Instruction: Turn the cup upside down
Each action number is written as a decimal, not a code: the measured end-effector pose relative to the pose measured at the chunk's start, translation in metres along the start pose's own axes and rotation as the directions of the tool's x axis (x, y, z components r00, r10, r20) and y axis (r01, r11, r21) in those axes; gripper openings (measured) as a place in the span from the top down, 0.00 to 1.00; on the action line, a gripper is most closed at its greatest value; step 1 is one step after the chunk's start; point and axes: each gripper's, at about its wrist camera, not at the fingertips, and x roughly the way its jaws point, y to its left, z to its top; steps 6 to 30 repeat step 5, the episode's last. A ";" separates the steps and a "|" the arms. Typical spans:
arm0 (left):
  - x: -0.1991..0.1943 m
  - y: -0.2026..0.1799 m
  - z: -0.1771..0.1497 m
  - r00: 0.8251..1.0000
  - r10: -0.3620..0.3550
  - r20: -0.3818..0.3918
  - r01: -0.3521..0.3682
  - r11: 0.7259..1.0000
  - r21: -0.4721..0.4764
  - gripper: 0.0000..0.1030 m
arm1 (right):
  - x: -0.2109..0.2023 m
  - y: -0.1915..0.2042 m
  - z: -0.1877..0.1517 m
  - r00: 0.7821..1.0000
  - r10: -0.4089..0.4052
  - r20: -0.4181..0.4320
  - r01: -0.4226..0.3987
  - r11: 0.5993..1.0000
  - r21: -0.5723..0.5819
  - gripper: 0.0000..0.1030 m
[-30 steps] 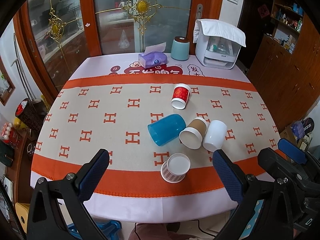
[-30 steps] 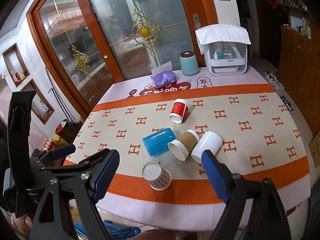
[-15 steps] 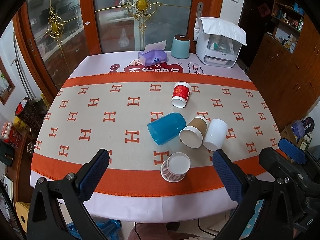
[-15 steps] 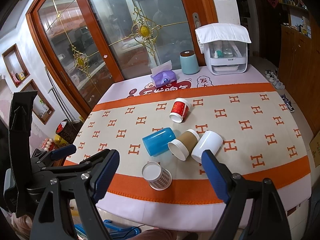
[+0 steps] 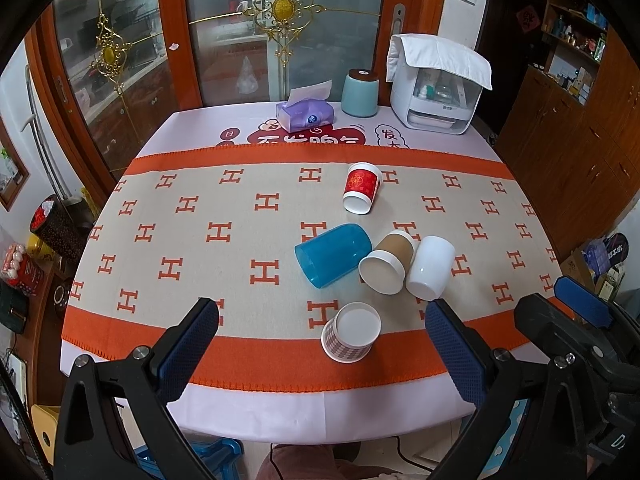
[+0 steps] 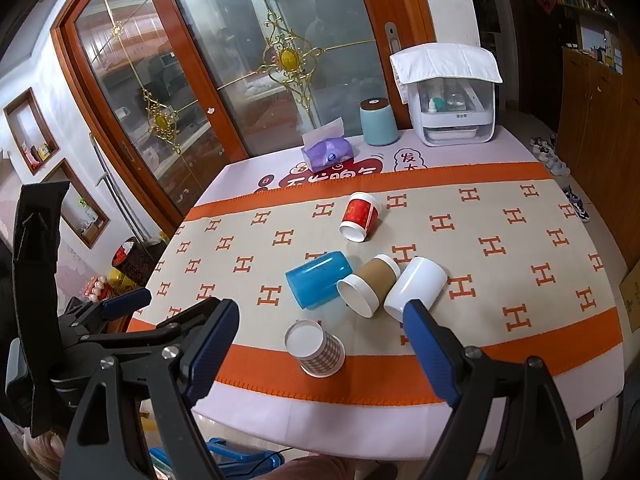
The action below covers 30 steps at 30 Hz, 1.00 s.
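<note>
Several cups lie on their sides on the orange-and-beige cloth. A checked paper cup (image 5: pixel 351 337) (image 6: pixel 316 349) lies nearest, mouth toward me. Behind it lie a blue plastic cup (image 5: pixel 333 255) (image 6: pixel 318 279), a brown paper cup (image 5: pixel 387 267) (image 6: pixel 369 285) and a white cup (image 5: pixel 431 267) (image 6: pixel 416 289), touching side by side. A red paper cup (image 5: pixel 361 193) (image 6: pixel 359 217) lies farther back. My left gripper (image 5: pixel 322 350) is open and empty, above the table's front edge. My right gripper (image 6: pixel 320 342) is open and empty, framing the checked cup.
At the table's back stand a purple tissue box (image 5: pixel 305 114) (image 6: pixel 327 151), a teal canister (image 5: pixel 360 92) (image 6: pixel 378 121) and a white appliance under a cloth (image 5: pixel 437 87) (image 6: pixel 454 101). Glass doors stand behind. The right gripper (image 5: pixel 576 320) shows in the left wrist view.
Both views have shifted slightly forward toward the table. The cups have not moved.
</note>
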 end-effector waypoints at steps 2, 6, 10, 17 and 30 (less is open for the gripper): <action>0.001 0.001 -0.002 1.000 0.002 0.001 -0.002 1.000 0.001 0.01 | 0.000 0.000 0.000 1.000 0.000 0.000 0.000 1.000 0.001 0.18; 0.001 0.001 -0.003 1.000 0.002 -0.002 -0.002 1.000 0.000 0.01 | 0.000 0.000 0.000 1.000 0.000 -0.001 0.000 1.000 0.001 0.18; 0.001 0.001 -0.003 1.000 0.002 -0.002 -0.002 1.000 0.000 0.01 | 0.000 0.000 0.000 1.000 0.000 -0.001 0.000 1.000 0.001 0.18; 0.001 0.001 -0.003 1.000 0.002 -0.002 -0.002 1.000 0.000 0.01 | 0.000 0.000 0.000 1.000 0.000 -0.001 0.000 1.000 0.001 0.18; 0.001 0.001 -0.003 1.000 0.002 -0.002 -0.002 1.000 0.000 0.01 | 0.000 0.000 0.000 1.000 0.000 -0.001 0.000 1.000 0.001 0.18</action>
